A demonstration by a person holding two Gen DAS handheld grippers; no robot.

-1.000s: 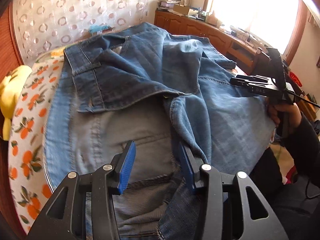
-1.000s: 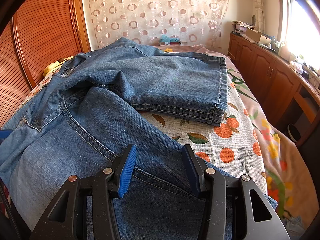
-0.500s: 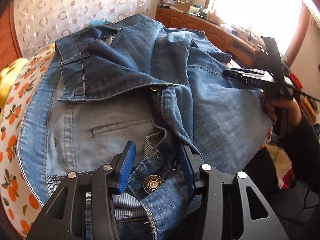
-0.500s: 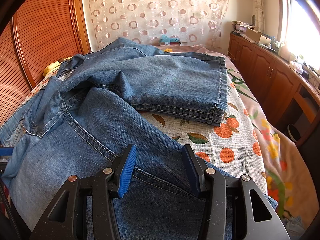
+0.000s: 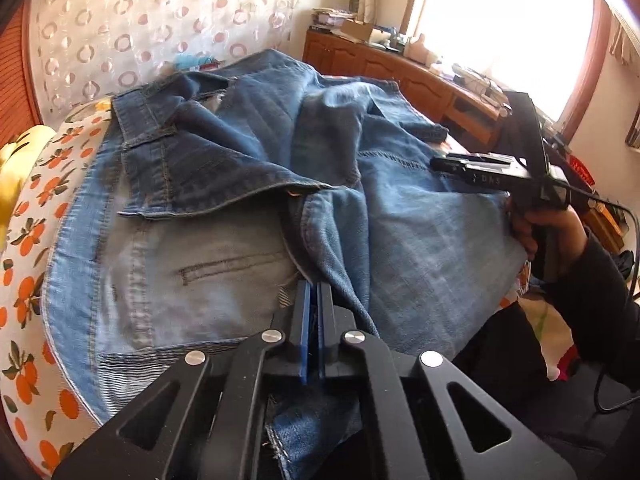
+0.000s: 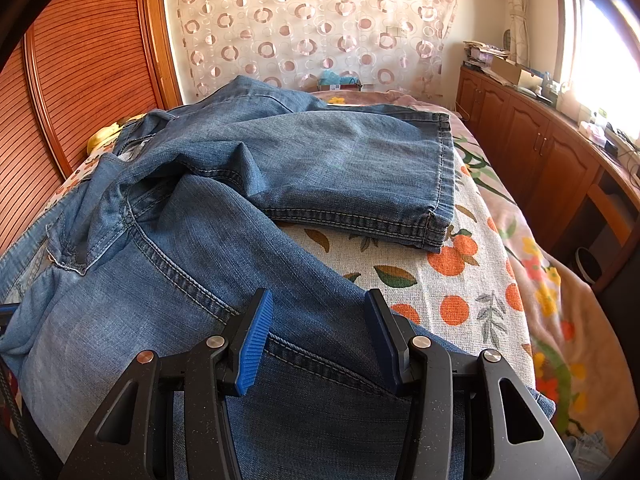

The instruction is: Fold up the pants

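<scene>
- My left hand-held gripper (image 5: 313, 300), apart a second ago, is now clamped on the faded denim jeans (image 5: 248, 184) at the waistband.
- My right hand-held gripper (image 6: 318, 320) stays apart over a rumpled leg on the orange-print bed (image 6: 452, 280).

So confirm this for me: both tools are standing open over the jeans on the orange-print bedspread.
Not quite. Only the right tool stands open, over a denim leg, as the right wrist view shows. The left tool is shut: the left wrist view shows its blue pads closed together on a fold of the jeans near the waistband. The orange-print bedspread is right.
</scene>
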